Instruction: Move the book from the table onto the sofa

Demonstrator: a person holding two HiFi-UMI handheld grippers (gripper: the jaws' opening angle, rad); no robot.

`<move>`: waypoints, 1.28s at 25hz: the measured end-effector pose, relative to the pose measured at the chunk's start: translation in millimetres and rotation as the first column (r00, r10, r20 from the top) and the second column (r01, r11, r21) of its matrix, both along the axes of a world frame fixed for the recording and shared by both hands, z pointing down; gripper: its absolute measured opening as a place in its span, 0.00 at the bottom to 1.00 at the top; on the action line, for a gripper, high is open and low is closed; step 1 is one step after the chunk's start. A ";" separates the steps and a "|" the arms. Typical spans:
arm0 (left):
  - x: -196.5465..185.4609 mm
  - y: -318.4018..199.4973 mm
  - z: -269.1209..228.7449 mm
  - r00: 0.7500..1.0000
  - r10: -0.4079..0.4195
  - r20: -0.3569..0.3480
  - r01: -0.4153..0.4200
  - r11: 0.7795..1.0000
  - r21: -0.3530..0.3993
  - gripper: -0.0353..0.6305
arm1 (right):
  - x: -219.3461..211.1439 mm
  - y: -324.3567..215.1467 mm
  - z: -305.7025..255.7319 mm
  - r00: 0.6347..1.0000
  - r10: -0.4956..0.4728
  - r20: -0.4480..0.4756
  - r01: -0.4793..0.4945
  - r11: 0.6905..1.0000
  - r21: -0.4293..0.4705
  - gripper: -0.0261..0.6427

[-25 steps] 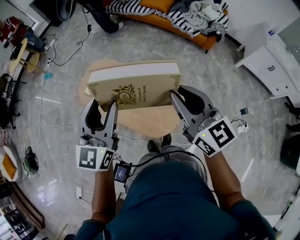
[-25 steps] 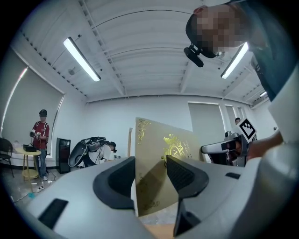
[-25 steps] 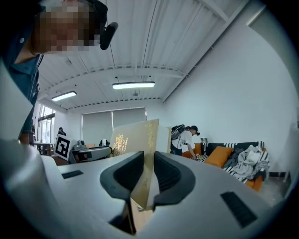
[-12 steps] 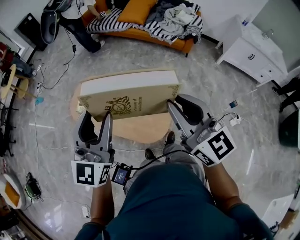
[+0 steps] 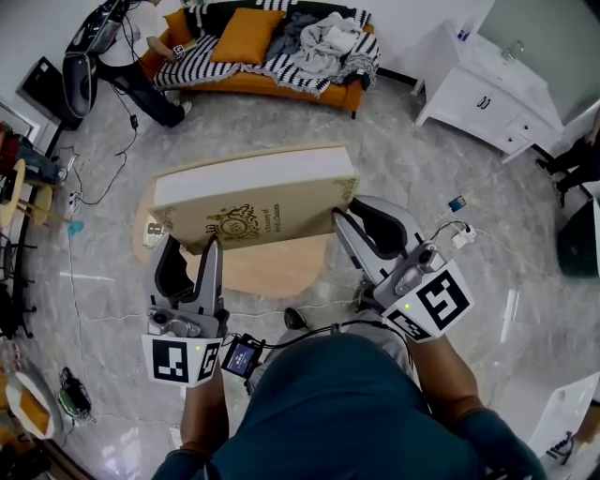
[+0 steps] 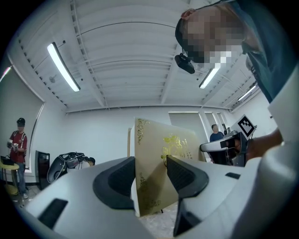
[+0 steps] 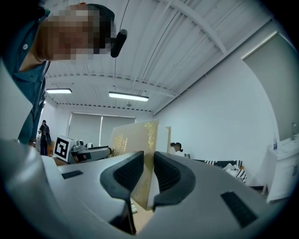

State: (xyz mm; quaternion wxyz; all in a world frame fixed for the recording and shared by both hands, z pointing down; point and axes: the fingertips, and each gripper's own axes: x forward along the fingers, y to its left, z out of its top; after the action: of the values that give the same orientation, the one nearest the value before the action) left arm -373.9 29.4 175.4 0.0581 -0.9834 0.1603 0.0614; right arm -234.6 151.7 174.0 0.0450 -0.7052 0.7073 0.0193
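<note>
A thick beige book [image 5: 253, 202] with gold ornament on its cover hangs above the round wooden table [image 5: 272, 267], gripped at both near corners. My left gripper [image 5: 190, 249] is shut on its left corner, and my right gripper [image 5: 354, 212] is shut on its right corner. In the left gripper view the book [image 6: 163, 158] stands upright between the pads of the left gripper [image 6: 150, 175]. In the right gripper view the book [image 7: 135, 140] sits pinched in the right gripper [image 7: 148, 172]. The orange sofa [image 5: 281, 86] lies at the top of the head view.
The sofa carries a striped blanket [image 5: 206, 67], an orange cushion [image 5: 246, 21] and crumpled clothes [image 5: 323, 42]. A person [image 5: 141, 56] sits at its left end. A white cabinet [image 5: 487, 89] stands at the right. Cables trail over the marble floor [image 5: 94, 178].
Both grippers have risen with the book, which now hangs higher over the table. The head view has swung toward the sofa, so more of it shows.
</note>
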 end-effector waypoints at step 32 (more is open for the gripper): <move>362.6 141.8 10.2 0.998 0.034 0.045 -0.034 0.999 -0.003 0.35 | 355.5 148.6 15.2 0.998 0.042 0.047 -0.042 0.999 -0.008 0.15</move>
State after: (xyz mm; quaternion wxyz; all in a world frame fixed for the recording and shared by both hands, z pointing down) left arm -11.3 171.2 185.6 0.0597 -0.9872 0.1423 0.0400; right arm 120.9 300.3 189.1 0.0589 -0.7203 0.6911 0.0011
